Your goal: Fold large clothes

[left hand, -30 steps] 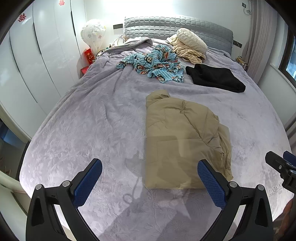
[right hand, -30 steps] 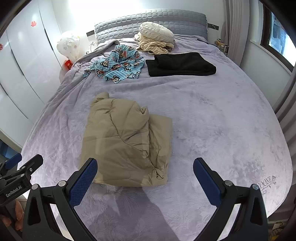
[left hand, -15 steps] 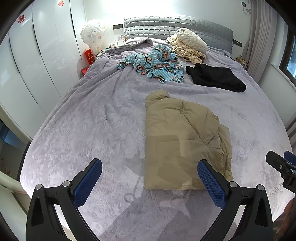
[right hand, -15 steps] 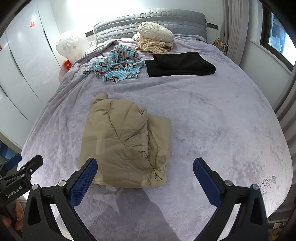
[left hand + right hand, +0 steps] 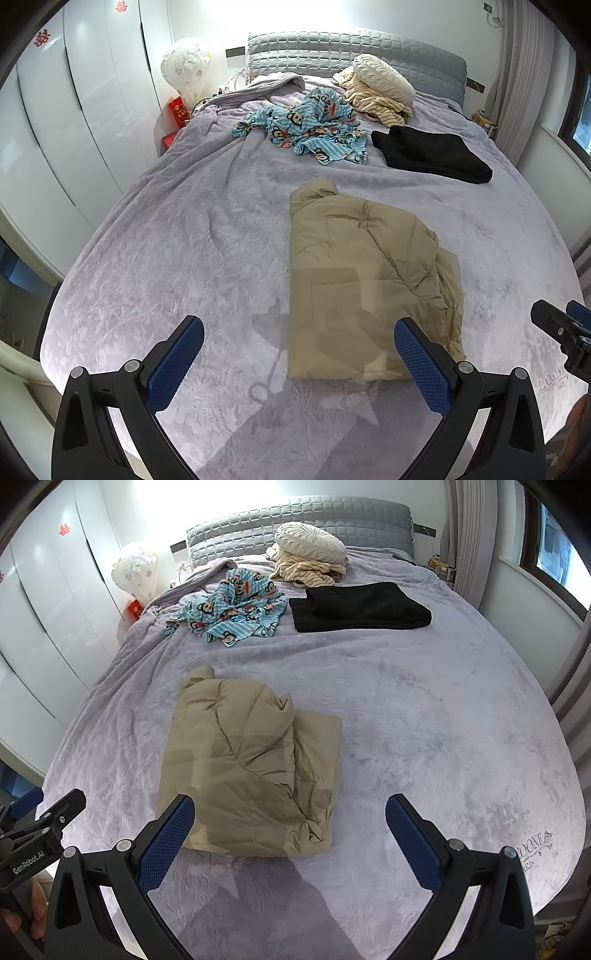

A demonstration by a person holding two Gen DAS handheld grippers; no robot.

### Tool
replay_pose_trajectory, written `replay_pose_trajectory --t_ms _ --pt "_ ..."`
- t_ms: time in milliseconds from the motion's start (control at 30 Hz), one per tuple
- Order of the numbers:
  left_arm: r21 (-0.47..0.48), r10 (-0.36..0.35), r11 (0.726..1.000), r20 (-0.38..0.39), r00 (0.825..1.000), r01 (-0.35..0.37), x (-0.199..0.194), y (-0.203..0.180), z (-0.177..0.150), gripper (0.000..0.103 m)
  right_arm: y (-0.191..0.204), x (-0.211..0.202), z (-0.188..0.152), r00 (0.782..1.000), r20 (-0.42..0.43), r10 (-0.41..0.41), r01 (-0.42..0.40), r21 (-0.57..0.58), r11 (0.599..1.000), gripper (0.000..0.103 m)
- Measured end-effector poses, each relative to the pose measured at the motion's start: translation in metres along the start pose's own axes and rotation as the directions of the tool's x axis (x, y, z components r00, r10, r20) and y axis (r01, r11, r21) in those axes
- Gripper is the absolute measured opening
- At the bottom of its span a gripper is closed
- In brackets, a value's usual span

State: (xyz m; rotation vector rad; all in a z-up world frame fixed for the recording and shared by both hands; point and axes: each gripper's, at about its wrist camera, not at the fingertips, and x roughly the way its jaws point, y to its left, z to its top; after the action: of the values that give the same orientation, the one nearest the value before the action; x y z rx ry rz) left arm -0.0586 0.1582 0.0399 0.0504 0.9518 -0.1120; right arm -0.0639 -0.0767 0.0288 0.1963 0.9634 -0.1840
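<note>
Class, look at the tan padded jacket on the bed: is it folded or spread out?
Folded. The tan jacket lies as a compact, layered rectangle on the bed, sleeves tucked in.

left gripper: "GenRobot.AI" | bedspread: corner lettering, partly legible

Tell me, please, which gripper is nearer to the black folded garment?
Right. The right gripper hovers off the bed's foot on the black garment's side; the left gripper sits further left, beyond the tan jacket.

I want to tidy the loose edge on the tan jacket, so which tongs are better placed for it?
Probably the right tongs. Both are open and empty above the bed, but the tan jacket's ragged edge lies between the right fingers, while in the left view it sits behind the left tongs' right finger.
</note>
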Motion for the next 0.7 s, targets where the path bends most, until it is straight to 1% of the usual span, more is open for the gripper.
replay_pose_trajectory --t_ms 700 --pt "0.003 -0.003 1.000 -0.006 1.000 0.003 0.0020 0.0058 0.0048 0.103 -0.0011 -0.0018 0.0016 1.000 -0.003 0.004 -0.004 -0.003 1.000 0.103"
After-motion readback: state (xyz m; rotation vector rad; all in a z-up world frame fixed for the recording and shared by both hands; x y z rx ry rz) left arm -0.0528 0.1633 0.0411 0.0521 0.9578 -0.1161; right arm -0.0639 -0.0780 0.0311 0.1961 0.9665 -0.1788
